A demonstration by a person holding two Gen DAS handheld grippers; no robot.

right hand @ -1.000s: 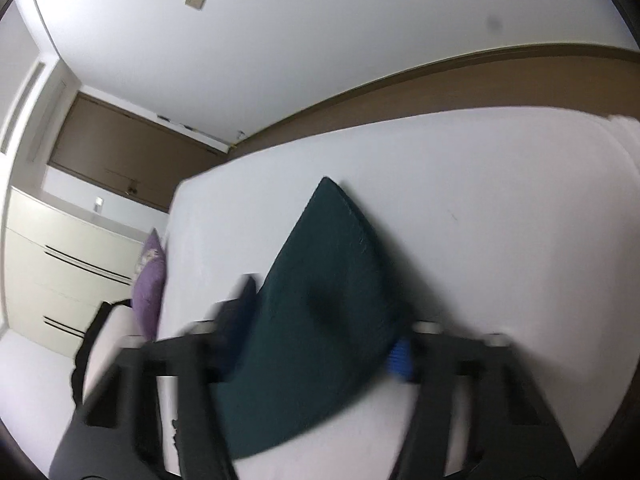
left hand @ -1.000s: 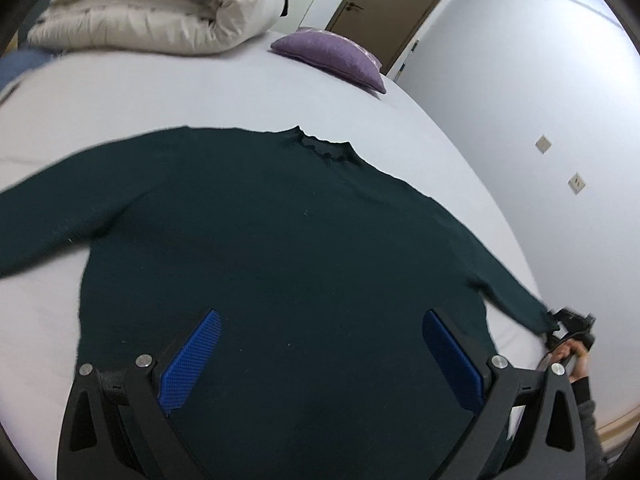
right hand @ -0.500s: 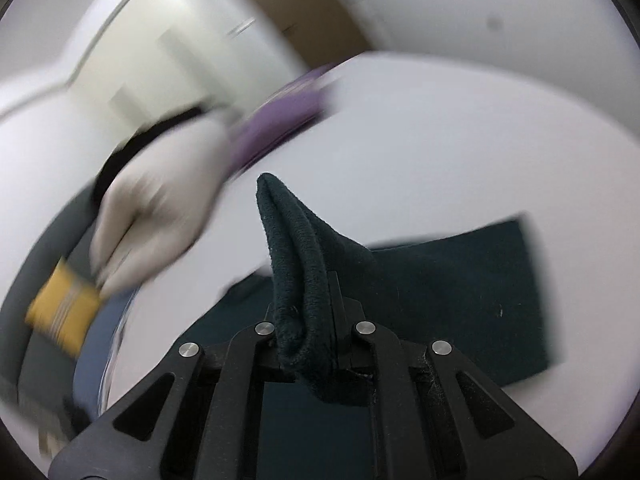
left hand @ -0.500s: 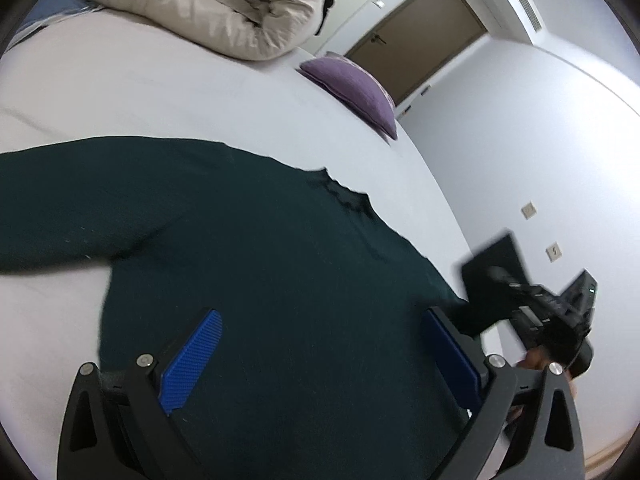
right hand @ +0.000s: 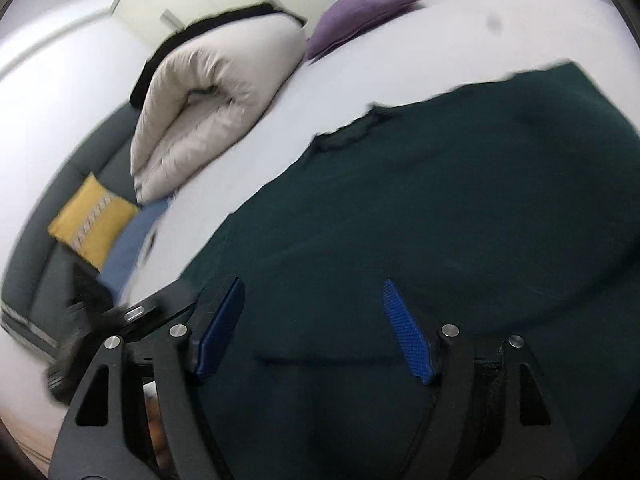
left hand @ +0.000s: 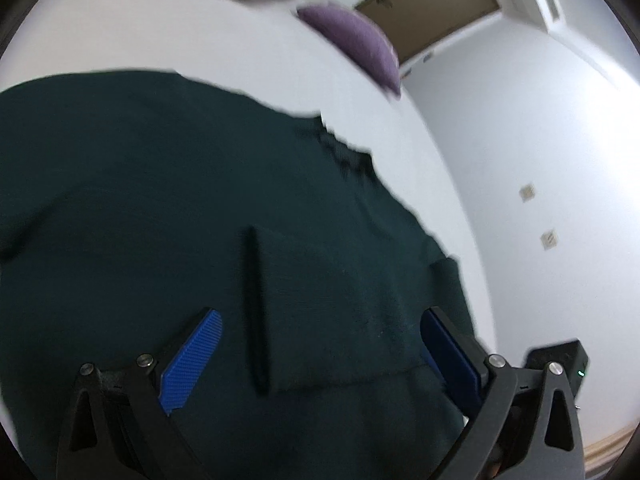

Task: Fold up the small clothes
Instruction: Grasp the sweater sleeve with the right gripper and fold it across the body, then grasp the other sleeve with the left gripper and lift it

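- A dark green sweater (left hand: 168, 208) lies flat on a white bed (left hand: 168, 40), one sleeve (left hand: 340, 312) folded across its body
- Left tongs (left hand: 320, 356) angle down over the folded sleeve, blue pads spread wide, nothing pinched
- Right tongs (right hand: 316, 332) tilt down over the sweater; jaws have just been opening, now spread, gripping nothing
- A purple pillow (right hand: 360, 12) and rolled cream duvet (right hand: 208, 108) lie beyond

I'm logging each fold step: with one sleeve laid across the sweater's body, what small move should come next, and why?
Probably send the left tool, jaws open and empty, toward the other sleeve, which lies spread out on the bed. The right tool has just opened with nothing between its pads, leaving the folded sleeve flat on the sweater.
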